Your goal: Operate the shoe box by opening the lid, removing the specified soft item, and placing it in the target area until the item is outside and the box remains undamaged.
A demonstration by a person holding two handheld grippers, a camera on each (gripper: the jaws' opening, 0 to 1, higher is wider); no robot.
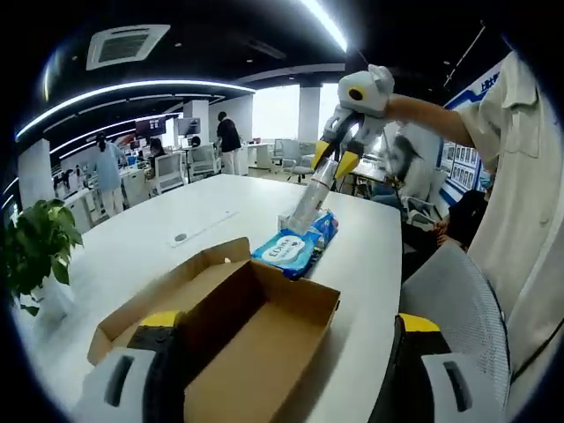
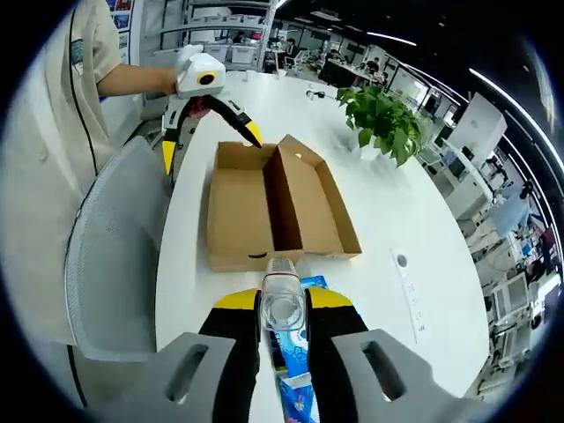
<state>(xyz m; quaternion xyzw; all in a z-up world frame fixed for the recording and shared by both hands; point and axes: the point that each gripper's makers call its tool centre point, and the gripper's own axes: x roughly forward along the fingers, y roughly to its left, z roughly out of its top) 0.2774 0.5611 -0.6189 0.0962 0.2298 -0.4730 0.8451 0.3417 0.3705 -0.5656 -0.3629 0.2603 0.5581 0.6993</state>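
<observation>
Right gripper (image 2: 283, 328) pinching a clear bottle (image 2: 283, 304) over a blue pack (image 2: 295, 366); open box (image 2: 269, 207) just ahead.

In the right gripper view the jaws are pressed onto the bottle, its round end facing the camera; the blue pack lies on the white table (image 2: 397, 203) right under and between the jaws, outside the box. Box sits just beyond the jaw tips, lid folded flat, inside bare. Left gripper (image 2: 211, 123) is at the box's far end, jaws spread, one tip at the box's far edge. In the left gripper view, its jaws straddle the near box (image 1: 233, 330); beyond it the pack (image 1: 297, 245), with the right gripper (image 1: 337, 157) holding the bottle (image 1: 310, 198) down onto it. Plant (image 2: 383, 119) ahead to the right; grey chair (image 2: 115, 256) on the left.
</observation>
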